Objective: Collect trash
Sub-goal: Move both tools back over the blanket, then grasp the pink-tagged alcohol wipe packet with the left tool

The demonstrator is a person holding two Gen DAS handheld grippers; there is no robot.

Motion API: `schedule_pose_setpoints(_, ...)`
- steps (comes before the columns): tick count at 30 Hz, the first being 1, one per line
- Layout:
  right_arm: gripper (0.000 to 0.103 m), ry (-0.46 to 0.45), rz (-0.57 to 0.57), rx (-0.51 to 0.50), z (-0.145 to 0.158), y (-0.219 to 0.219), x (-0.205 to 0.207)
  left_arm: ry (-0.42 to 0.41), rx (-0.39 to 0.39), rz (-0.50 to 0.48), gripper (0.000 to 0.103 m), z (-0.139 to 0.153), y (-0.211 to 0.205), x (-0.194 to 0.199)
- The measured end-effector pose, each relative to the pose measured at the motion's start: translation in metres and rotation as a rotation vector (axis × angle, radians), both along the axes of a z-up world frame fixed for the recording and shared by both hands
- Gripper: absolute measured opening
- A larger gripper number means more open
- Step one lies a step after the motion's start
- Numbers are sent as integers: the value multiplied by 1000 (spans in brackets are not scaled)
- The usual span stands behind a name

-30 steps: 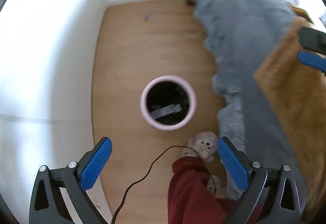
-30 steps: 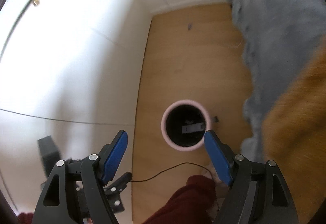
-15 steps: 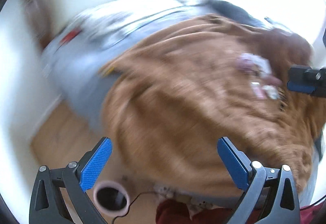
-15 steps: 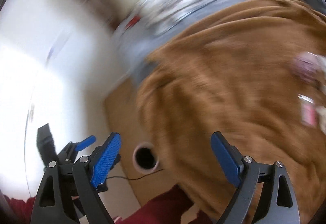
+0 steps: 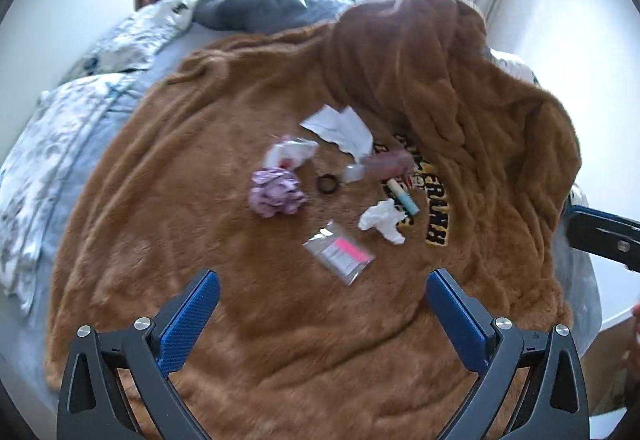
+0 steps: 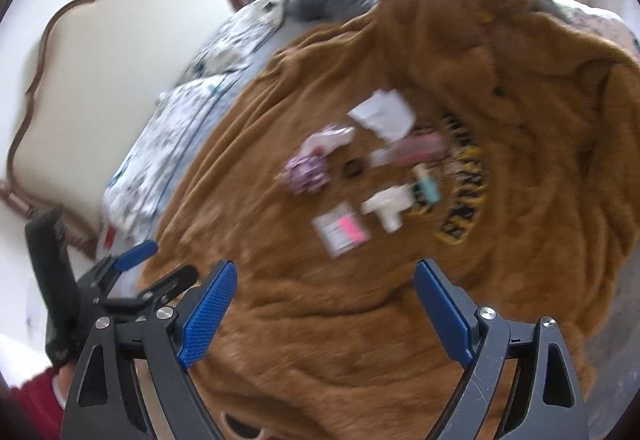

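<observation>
Trash lies in a cluster on a brown fuzzy blanket [image 5: 200, 200] on the bed. There is a clear wrapper with a pink label [image 5: 339, 253] [image 6: 341, 231], a crumpled white tissue [image 5: 382, 220] [image 6: 389, 203], torn white paper [image 5: 340, 128] [image 6: 382, 115], a white and red wrapper [image 5: 290, 153] and a pink packet [image 5: 386, 164]. My left gripper [image 5: 323, 314] is open and empty above the blanket's near part. My right gripper [image 6: 325, 310] is open and empty, also short of the cluster.
A purple scrunchie [image 5: 276, 193], a black ring [image 5: 328, 184] and a small tube [image 5: 402, 197] lie among the trash. Floral pillows [image 5: 60, 128] and a headboard [image 6: 80, 60] are at the left. The left gripper shows at the lower left of the right view [image 6: 132, 280].
Both grippers swung up from the pink bin on the floor to face the bed and the trash on the blanket. Both stayed open and empty.
</observation>
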State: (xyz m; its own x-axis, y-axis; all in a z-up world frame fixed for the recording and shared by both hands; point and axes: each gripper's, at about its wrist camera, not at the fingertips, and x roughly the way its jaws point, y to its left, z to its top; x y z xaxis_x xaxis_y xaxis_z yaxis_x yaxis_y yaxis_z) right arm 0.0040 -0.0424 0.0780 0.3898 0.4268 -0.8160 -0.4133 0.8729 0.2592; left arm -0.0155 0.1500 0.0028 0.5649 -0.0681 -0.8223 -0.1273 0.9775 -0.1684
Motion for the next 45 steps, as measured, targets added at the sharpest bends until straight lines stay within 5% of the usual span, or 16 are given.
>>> schedule_pose_setpoints(8,90,-6,-49,-12,-8,-29,33,167,-64,99,103,-68,-10,67)
schedule_pose_setpoints(23,90,132,3,-9,-53,-31,84,387,-130,203,103,-158,-7,115)
schedule_pose_setpoints(34,90,182,28,-13,-69,-27,98,491,-50,181,102,-192,-23,135)
schedule_pose_setpoints(38,90,189,27,-15,-72,-27,100,495,-33,193,80,-187,-27,138)
schedule_pose_setpoints(43,90,206,20,-10,-77,-25,101,484,-10,169,26,-173,-31,141)
schedule_pose_setpoints(45,90,213,19,-5,-79,-25,101,470,-22,164,13,-169,-30,144)
